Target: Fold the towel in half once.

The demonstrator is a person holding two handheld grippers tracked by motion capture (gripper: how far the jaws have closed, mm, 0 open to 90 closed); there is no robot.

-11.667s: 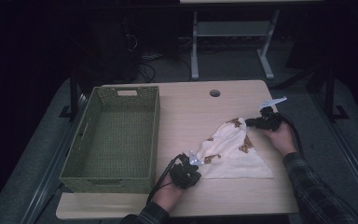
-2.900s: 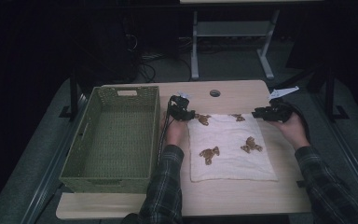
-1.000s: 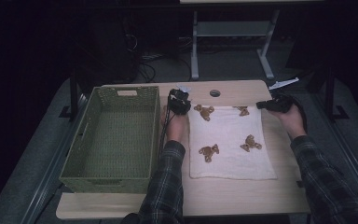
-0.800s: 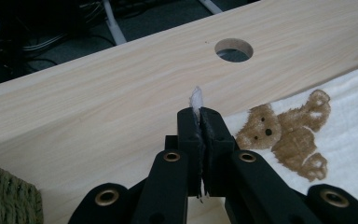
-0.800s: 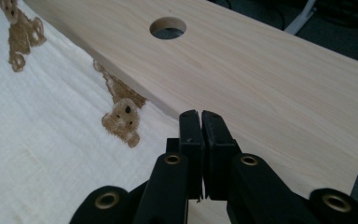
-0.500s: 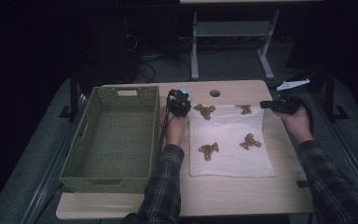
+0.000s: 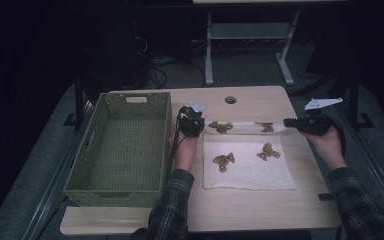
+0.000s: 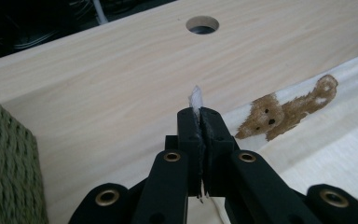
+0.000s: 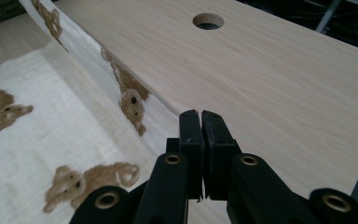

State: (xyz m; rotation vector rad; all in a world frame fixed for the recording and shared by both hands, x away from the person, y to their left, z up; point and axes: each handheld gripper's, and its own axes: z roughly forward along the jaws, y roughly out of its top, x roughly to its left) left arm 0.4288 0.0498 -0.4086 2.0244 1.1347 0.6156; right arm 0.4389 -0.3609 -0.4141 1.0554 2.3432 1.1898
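Fingers (image 8: 200, 122) with cloth (image 7: 250, 167) edge nearer.

Basket (image 7: 122, 147) walls off table's (image 7: 260, 210) left; bare wood beyond cloth (image 7: 247, 167), passable.

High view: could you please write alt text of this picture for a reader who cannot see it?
A person's two black hand-held grippers, left gripper and right gripper, each pinch a far corner of a white cloth printed with brown teddy bears, lifting its far edge off a light wooden table. An empty green woven basket stands left of the cloth.
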